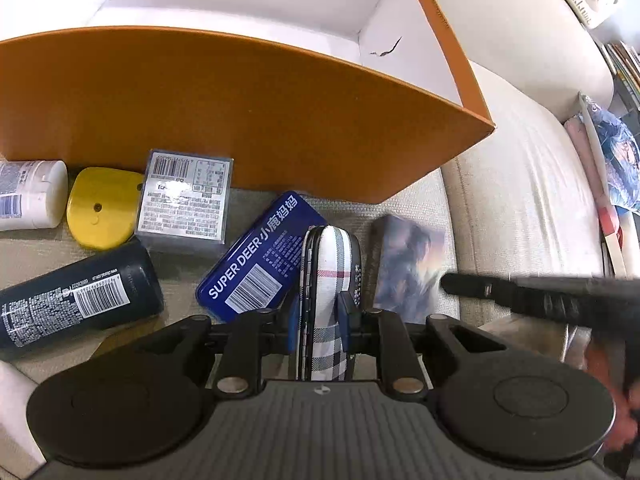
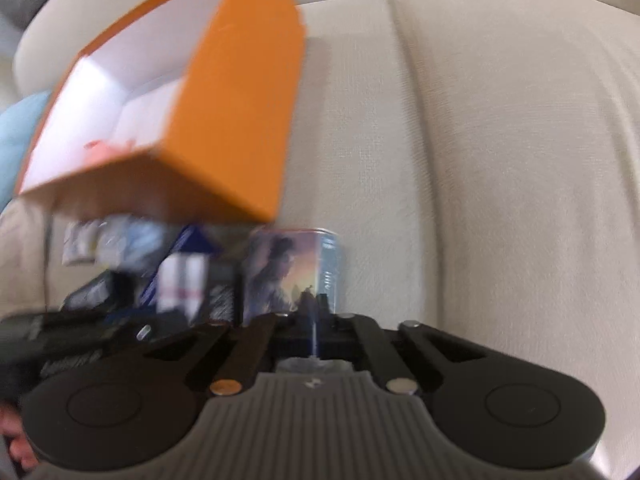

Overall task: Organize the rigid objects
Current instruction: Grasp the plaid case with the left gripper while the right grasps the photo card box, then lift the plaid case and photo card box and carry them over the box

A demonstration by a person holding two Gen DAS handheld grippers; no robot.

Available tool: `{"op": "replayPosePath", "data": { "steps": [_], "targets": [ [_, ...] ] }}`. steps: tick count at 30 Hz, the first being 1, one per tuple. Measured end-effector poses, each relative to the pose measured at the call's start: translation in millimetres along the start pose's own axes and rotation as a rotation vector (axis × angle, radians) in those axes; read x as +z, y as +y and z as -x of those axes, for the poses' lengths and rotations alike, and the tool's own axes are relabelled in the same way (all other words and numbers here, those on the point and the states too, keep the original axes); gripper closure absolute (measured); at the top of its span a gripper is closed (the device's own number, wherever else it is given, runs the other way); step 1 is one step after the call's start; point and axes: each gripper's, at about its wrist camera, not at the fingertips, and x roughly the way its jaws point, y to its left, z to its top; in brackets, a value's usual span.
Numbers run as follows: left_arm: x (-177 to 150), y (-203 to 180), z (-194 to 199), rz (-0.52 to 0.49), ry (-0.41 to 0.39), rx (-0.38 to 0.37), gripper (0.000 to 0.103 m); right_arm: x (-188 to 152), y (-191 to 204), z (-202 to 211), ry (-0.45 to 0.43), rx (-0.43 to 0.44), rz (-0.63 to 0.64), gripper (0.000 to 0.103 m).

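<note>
My left gripper [image 1: 322,314] is shut on a plaid glasses case [image 1: 330,256], its blue pads pressing both long sides. The case stands on edge among items on the sofa: a blue SUPER DEER tin [image 1: 256,264], a dark can [image 1: 76,300], a clear labelled box [image 1: 186,196], a yellow piece [image 1: 102,208] and a white bottle [image 1: 30,194]. A picture-printed box [image 1: 408,268] stands right of the case. In the blurred right wrist view my right gripper [image 2: 316,308] is shut, tips at the near edge of that picture box [image 2: 288,268]; a hold on it cannot be made out.
An open orange box [image 1: 240,120] with a white inside sits just behind the items; it also shows as the orange box [image 2: 224,132] in the right wrist view. Beige sofa cushions [image 2: 480,160] spread to the right. Books and a cloth [image 1: 616,160] lie at the far right edge.
</note>
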Motion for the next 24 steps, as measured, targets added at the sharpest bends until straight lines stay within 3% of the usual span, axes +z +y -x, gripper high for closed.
{"op": "replayPosePath", "data": {
  "steps": [3,6,7,8,14,19,24],
  "targets": [
    [0,-3,-1,-0.002,-0.004,0.002,0.081,-9,13,-4,-0.017,0.044,0.013,0.103],
    [0,-3,-2,0.002,-0.005,-0.003,0.081,-9,18,-7,-0.043,-0.048,-0.009,0.097],
    [0,-4,-3,0.004,-0.005,-0.002,0.081,-8,13,-6,-0.046,-0.059,-0.042,0.078],
    [1,-5,-4,0.005,-0.005,0.003,0.081,-6,7,-7,-0.041,-0.067,-0.077,0.053],
    [4,-11,-9,-0.008,-0.013,0.035,0.077,2,-4,-31,0.057,-0.013,-0.157,0.055],
    [5,-13,-15,-0.007,-0.022,0.012,0.077,10,-17,-49,0.103,0.067,-0.249,0.038],
    [5,-10,-19,0.025,-0.023,-0.025,0.075,8,-11,-50,0.081,0.069,-0.232,0.045]
  ]
}}
